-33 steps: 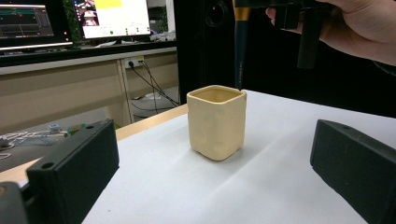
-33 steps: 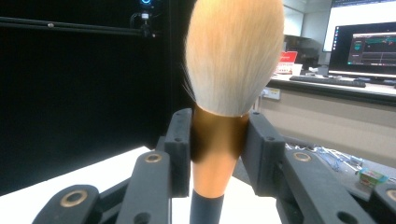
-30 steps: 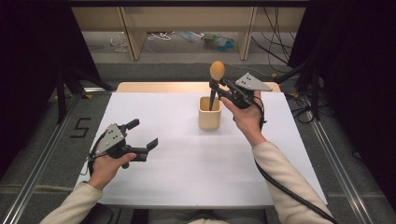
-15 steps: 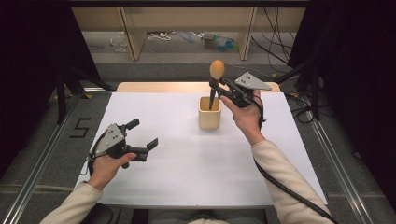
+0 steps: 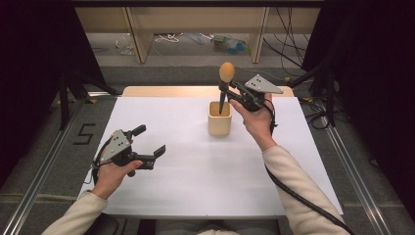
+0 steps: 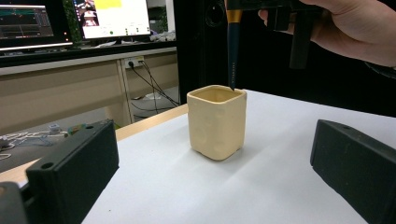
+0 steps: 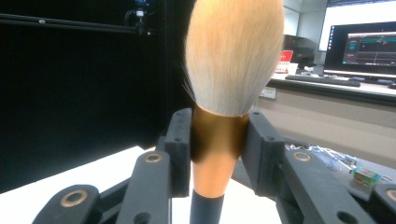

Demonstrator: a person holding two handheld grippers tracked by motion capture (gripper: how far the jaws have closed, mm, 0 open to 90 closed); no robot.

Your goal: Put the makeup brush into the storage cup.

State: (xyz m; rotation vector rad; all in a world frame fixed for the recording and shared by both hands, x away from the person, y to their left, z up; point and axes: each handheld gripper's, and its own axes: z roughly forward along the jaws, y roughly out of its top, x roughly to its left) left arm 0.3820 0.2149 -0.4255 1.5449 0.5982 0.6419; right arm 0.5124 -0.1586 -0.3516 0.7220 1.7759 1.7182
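- The makeup brush [image 5: 225,78] stands upright, bristle head up, its dark handle pointing down with the tip at the mouth of the cream cup [image 5: 219,118]; in the left gripper view the handle tip [image 6: 232,56] sits just at the cup's back rim.
- The right gripper [image 5: 226,91] clamps the brush by its copper ferrule [image 7: 218,140], the two black fingers [image 7: 181,149] pressed against either side just under the bristles.
- The right hand [image 5: 257,115] holds that gripper above and just right of the cup.
- The cup, square-mouthed with rounded corners, stands on the white sheet covering the bench [image 5: 205,161], toward the far middle.
- The left gripper [image 5: 149,147] is held low over the near left of the bench by the left hand [image 5: 111,174], fingers spread wide with nothing between them; it is well apart from the cup.
- Computer monitors [image 6: 74,21] glow on a desk behind the bench in the left gripper view.
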